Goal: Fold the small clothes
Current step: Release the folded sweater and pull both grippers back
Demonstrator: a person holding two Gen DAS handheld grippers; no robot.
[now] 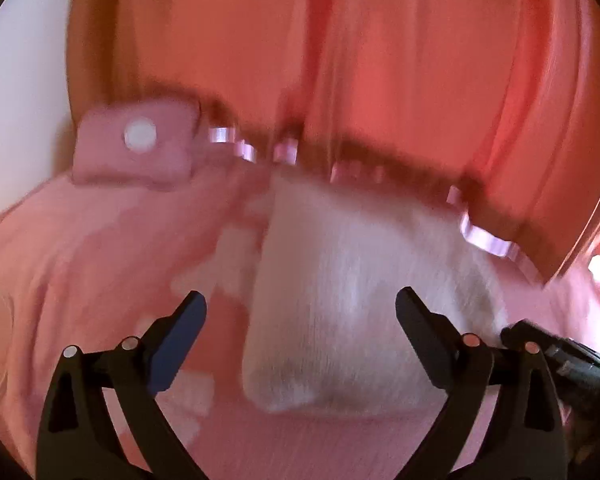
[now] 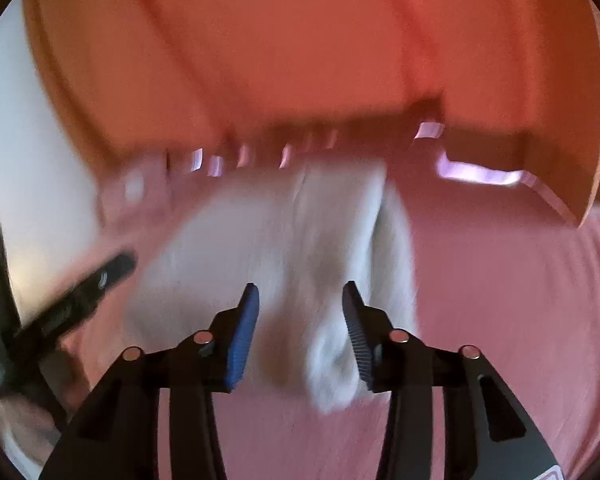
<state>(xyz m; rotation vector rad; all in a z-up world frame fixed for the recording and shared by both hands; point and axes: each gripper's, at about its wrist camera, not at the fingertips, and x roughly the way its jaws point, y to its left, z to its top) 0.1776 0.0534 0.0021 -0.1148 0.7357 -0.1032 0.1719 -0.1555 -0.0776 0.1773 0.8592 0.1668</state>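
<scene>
While both views were blurred, I saw the white sock (image 1: 340, 300) lying on the pink bedsheet (image 1: 79, 280) before the orange headboard (image 1: 340, 60). My left claw (image 1: 300, 312) stood spread wide, its fingers to either side of the sock and gripping nothing. My right claw (image 2: 300, 320) was partly spread around the sock's (image 2: 291, 248) near end, its right finger (image 2: 358, 336) against the fabric. A pink cushion (image 1: 135, 148) with a white button lay beside the headboard.
</scene>
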